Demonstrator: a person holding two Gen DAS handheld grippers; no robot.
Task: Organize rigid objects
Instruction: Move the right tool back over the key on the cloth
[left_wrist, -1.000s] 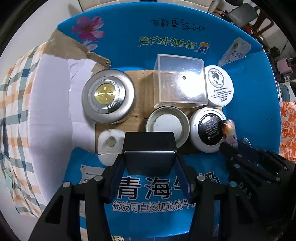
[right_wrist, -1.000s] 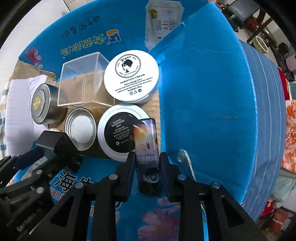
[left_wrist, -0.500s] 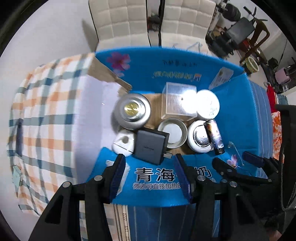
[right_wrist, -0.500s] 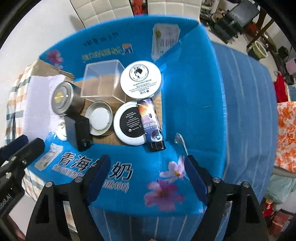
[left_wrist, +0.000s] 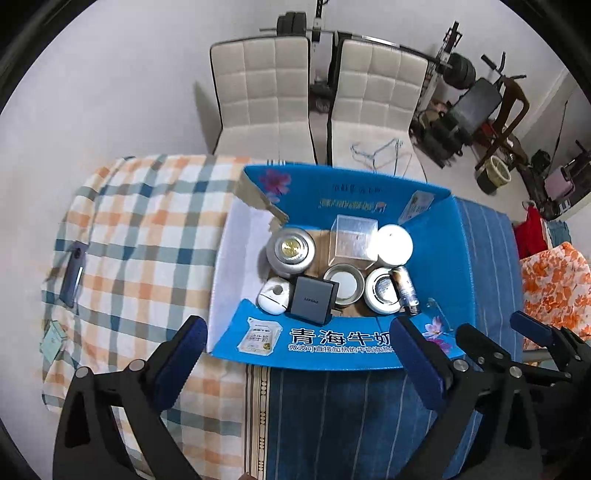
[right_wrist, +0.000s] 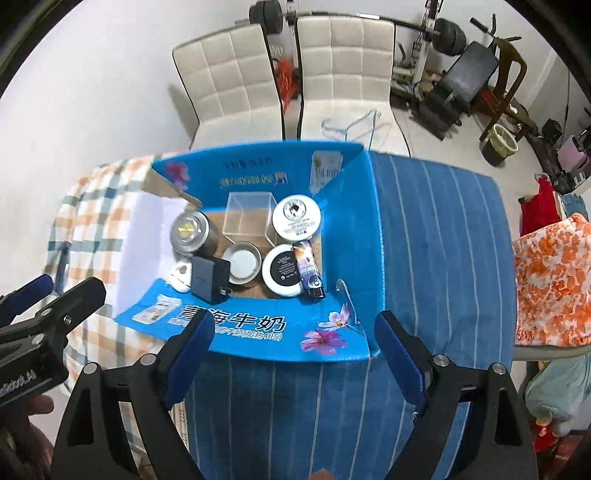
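The blue cardboard box (left_wrist: 436, 258) (right_wrist: 354, 229) holds a black charger (left_wrist: 313, 300) (right_wrist: 208, 275) lying against a small white case (left_wrist: 273, 295). A dark tube (left_wrist: 405, 290) (right_wrist: 308, 267) leans on a black-lidded jar (left_wrist: 382, 291). Also inside are a silver tin (left_wrist: 291, 251), a clear cube (left_wrist: 354, 242), a white cream jar (left_wrist: 394, 243) and an open tin (left_wrist: 341, 282). My left gripper (left_wrist: 297, 339) hangs high above the box's near wall, its jaws opening with nothing between them. My right gripper (right_wrist: 293, 325) hovers likewise, jaws opening and empty.
A phone (left_wrist: 72, 275) and a small pale box (left_wrist: 53, 339) lie on the checked cloth at left. A blue striped cloth (left_wrist: 332, 413) covers the near and right side. Two white chairs (left_wrist: 266, 96) stand behind, gym gear at the far right.
The left gripper let go of the black charger and the right let go of the dark tube. Both opened wide and rose well above the box.
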